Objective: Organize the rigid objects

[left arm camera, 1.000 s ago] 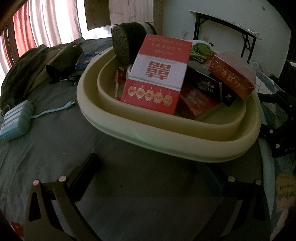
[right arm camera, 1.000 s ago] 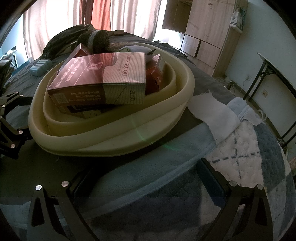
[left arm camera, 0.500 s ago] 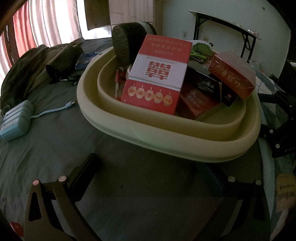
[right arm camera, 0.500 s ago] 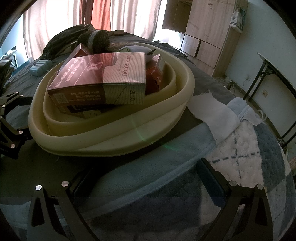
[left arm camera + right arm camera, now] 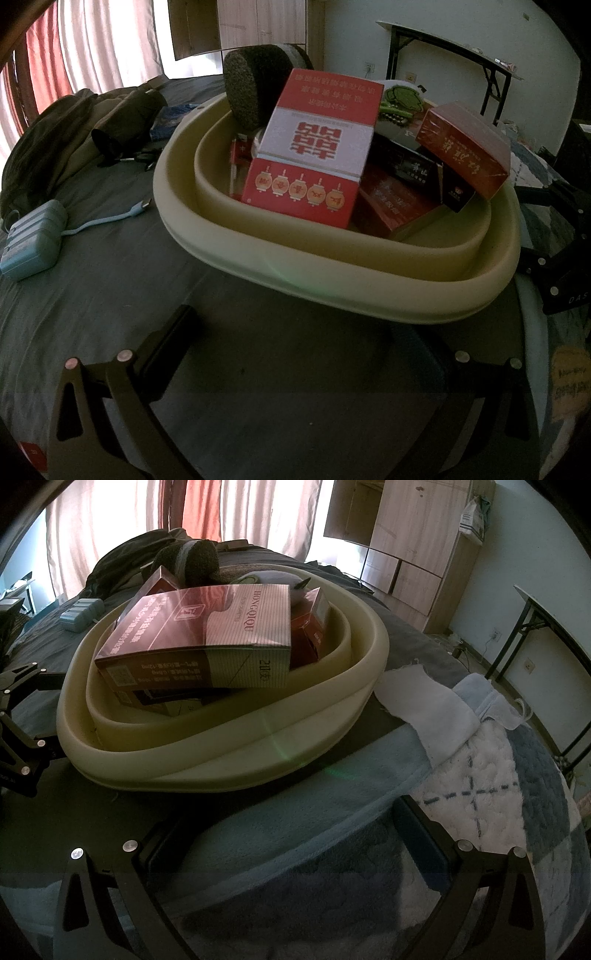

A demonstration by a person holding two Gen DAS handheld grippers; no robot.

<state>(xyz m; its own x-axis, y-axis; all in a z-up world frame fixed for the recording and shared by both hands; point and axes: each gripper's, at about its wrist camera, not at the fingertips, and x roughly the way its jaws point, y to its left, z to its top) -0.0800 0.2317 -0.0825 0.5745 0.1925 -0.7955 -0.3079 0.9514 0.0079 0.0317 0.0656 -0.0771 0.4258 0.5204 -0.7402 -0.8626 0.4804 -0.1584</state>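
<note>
A cream basin [image 5: 332, 280] sits on the bed and also shows in the right wrist view [image 5: 258, 746]. It holds several boxes: a red and white carton [image 5: 314, 147], a dark red box [image 5: 465, 147] and a maroon carton [image 5: 207, 638], with a dark rough block [image 5: 251, 88] at the back. My left gripper [image 5: 295, 339] is open and empty in front of the basin. My right gripper [image 5: 291, 830] is open and empty on the other side, over the blanket.
A pale blue power bank [image 5: 33, 240] with a cable lies left of the basin. Dark clothes [image 5: 81, 122] are piled at the back left. A white cloth [image 5: 424, 705] and a checked blanket [image 5: 480, 794] lie right of the basin. A folding table [image 5: 450, 40] stands by the wall.
</note>
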